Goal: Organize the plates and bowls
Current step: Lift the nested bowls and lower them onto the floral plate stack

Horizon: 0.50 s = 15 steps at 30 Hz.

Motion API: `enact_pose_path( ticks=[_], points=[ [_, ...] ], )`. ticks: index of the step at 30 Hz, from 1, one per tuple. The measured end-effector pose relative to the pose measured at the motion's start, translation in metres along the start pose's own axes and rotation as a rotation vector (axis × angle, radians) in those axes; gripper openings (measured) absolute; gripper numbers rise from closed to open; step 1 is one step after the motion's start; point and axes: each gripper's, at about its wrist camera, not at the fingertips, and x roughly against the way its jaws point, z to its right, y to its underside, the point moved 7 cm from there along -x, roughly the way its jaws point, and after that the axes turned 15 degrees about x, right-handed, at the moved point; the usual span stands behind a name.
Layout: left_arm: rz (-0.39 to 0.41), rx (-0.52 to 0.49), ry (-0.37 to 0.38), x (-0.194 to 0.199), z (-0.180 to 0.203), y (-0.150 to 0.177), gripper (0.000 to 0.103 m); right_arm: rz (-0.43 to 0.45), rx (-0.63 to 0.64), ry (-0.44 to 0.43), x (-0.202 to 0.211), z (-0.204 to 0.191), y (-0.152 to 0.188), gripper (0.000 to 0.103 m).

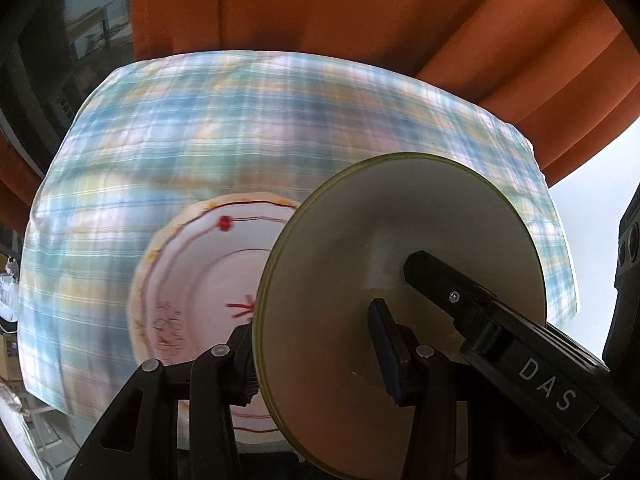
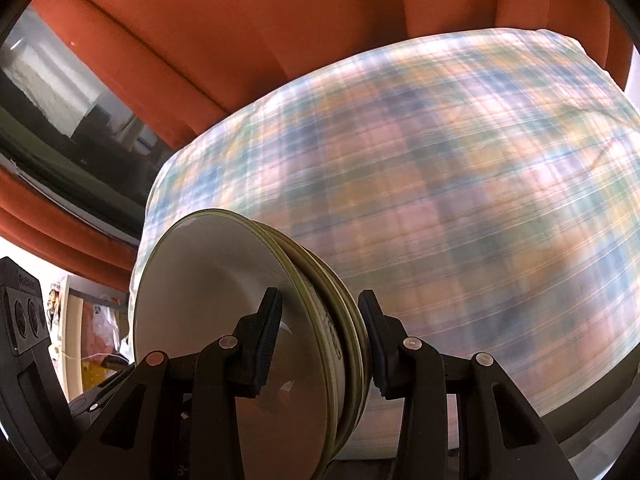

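A stack of cream bowls with olive-green rims (image 1: 400,280) is held on edge above a table with a plaid cloth (image 1: 200,140). My left gripper (image 1: 312,352) is shut on the stack's rim from one side. My right gripper (image 2: 320,340) is shut on the same stack (image 2: 224,312) from the other side; its finger (image 1: 436,276) shows inside the top bowl in the left wrist view. A white plate with red flower pattern and wavy gold rim (image 1: 200,292) lies on the cloth behind the stack.
Orange curtains (image 1: 360,12) hang behind the table. A dark window (image 2: 60,112) is at the left. The plaid cloth (image 2: 440,200) covers the table in the right wrist view. Clutter (image 2: 96,328) lies beyond the table's left edge.
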Motion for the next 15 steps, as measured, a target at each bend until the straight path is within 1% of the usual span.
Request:
enact_pose_path(
  ticks=[8,15],
  points=[
    [-0.034,0.029,-0.004,0.002,-0.048,-0.004,0.047,-0.034,0.006,0.006,-0.021,-0.040,0.007,0.044],
    [-0.076,0.057,-0.008,-0.002,-0.076,-0.005,0.047,-0.081,0.007,0.009,-0.042,-0.066,0.014,0.043]
  ],
)
